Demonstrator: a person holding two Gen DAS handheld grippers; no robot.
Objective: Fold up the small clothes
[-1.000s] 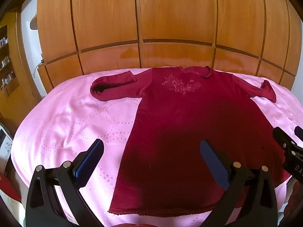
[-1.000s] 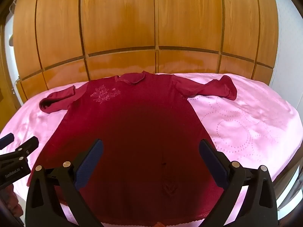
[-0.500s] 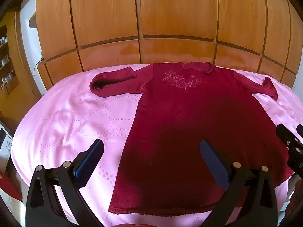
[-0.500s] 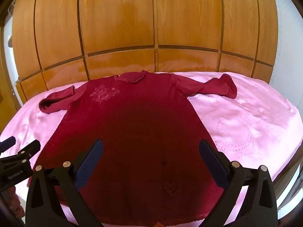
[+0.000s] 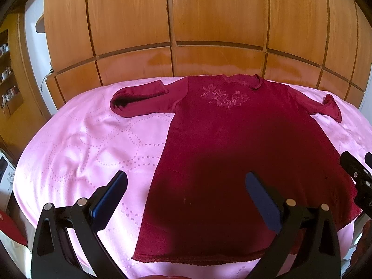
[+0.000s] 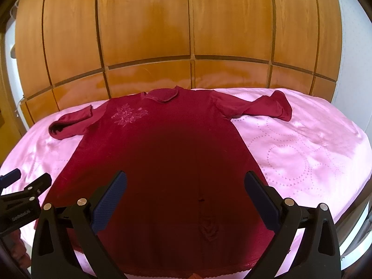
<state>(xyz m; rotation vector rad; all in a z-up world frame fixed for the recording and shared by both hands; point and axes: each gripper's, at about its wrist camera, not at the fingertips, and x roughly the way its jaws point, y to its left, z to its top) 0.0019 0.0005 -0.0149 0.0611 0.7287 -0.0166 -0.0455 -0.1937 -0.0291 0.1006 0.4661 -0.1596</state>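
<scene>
A dark red long-sleeved dress (image 5: 232,144) with pink flower embroidery on the chest lies flat, front up, on a pink bedspread (image 5: 81,144); it also shows in the right wrist view (image 6: 167,153). Both sleeves are bent back near the collar end. My left gripper (image 5: 186,186) is open and empty above the hem's left part. My right gripper (image 6: 184,184) is open and empty above the hem's right part. Each gripper shows at the edge of the other's view.
A wooden panelled wardrobe (image 5: 174,23) stands right behind the bed. Shelves with small items (image 5: 7,81) are at the far left. The bed's right edge (image 6: 353,200) drops off near the right gripper.
Both grippers have drifted slightly; the dress sits a little further right in the left wrist view. The dress itself has not moved and both grippers stay open.
</scene>
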